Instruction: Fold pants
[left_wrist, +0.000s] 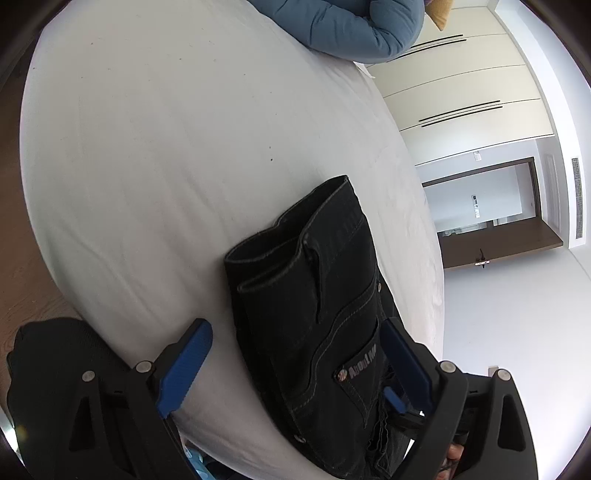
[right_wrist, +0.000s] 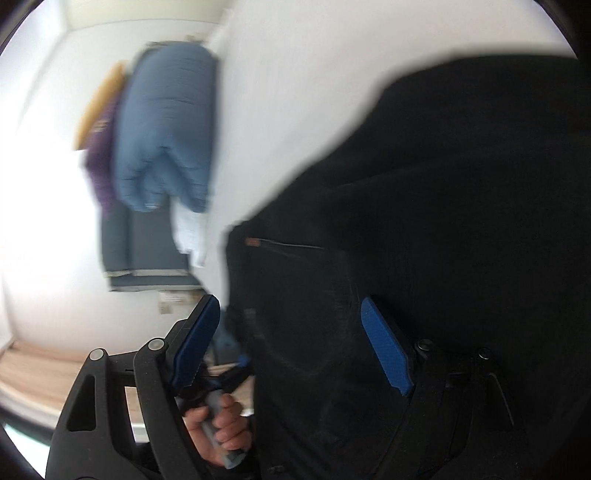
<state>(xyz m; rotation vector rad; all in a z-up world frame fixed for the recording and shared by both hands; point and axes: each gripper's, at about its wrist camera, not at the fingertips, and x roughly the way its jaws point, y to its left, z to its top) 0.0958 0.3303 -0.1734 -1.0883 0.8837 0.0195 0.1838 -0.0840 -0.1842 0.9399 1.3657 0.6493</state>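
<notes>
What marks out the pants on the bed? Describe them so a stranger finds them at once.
Start at the big white bed that fills the left wrist view. A blue duvet is bunched at its far end; the pants lie at the near edge, between the fingers of the open left gripper. They are the only black denim there, with pale stitching and a small metal pocket label.

White bed (left_wrist: 166, 166), blue duvet (left_wrist: 351, 26), cream wardrobe doors (left_wrist: 461, 81), wood floor (left_wrist: 22, 288), dark-framed doorway (left_wrist: 484, 206).
</notes>
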